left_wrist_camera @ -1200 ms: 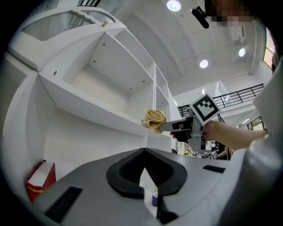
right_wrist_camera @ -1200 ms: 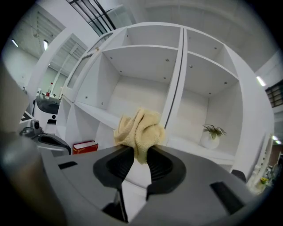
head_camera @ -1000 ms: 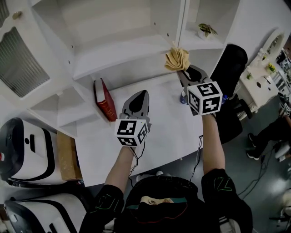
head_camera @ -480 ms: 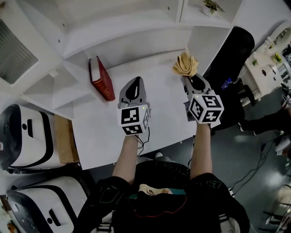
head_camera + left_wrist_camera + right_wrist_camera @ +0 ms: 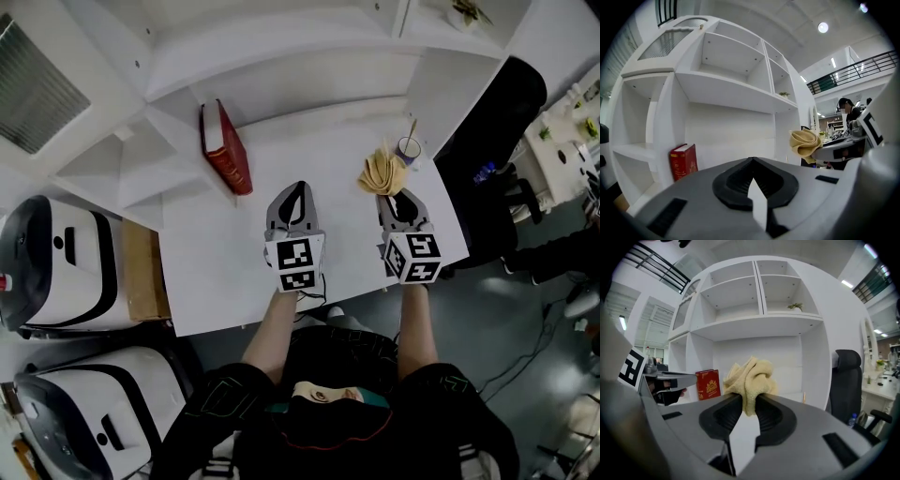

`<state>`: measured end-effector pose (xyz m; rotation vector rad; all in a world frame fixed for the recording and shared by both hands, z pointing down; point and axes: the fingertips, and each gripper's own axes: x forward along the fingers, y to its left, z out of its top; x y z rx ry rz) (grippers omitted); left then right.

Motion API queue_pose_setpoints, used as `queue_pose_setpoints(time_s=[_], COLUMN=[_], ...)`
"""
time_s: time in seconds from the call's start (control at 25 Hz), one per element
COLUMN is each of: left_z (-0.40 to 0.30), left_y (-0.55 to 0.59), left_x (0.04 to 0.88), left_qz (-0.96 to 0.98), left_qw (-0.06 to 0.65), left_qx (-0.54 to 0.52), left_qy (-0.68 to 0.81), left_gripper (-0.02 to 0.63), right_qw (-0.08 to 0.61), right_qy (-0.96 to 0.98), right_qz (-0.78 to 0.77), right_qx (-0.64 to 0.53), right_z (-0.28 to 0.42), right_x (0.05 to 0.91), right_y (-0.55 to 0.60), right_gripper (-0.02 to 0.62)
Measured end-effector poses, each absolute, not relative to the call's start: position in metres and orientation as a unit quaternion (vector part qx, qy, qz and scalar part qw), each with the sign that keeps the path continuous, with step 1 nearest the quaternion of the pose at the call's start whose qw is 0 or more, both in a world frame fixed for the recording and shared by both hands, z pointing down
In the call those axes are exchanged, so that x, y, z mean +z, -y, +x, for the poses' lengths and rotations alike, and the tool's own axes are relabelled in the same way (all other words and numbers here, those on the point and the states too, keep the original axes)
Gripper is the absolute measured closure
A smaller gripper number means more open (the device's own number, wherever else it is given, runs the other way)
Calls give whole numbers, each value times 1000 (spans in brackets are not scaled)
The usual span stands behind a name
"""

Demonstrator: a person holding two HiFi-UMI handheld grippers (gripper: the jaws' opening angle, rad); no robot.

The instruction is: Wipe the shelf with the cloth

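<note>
Head view: a white surface [image 5: 225,272] fronts a white shelf [image 5: 281,52]. A red book [image 5: 228,148] stands at its back left, and a black chair [image 5: 492,122] is at the right. The right gripper [image 5: 392,194] jaws are clamped on the yellow cloth [image 5: 382,172], which bunches beyond their tips over the surface. The left gripper [image 5: 296,187] jaws are together and empty.

The cloth [image 5: 749,378] is pale yellow-tan terry, bunched into loose folds. Its lower end is pinched between the jaws of the right hand-held gripper [image 5: 743,401], and the rest bulges out past the tips. It sits over the far right of the white surface [image 5: 319,155]. The shelf [image 5: 761,325], a white unit of open compartments, stands beyond it, apart from the cloth.
</note>
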<state>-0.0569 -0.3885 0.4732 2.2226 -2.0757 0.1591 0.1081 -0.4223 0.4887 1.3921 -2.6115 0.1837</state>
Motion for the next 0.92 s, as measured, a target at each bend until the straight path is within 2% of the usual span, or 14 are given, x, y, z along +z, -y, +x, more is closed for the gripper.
queue_pose_setpoints(time_s=[0.92], left_z=[-52], left_y=[384], left_x=[485], left_qz=[727], left_qw=[58], left_qx=[55], left_qy=[682], left_gripper=[606], right_qw=[85], right_qy=[885], right_qz=[455], right_qx=[52], right_z=[106], right_x=[491], right_y=[412], right_gripper=[506])
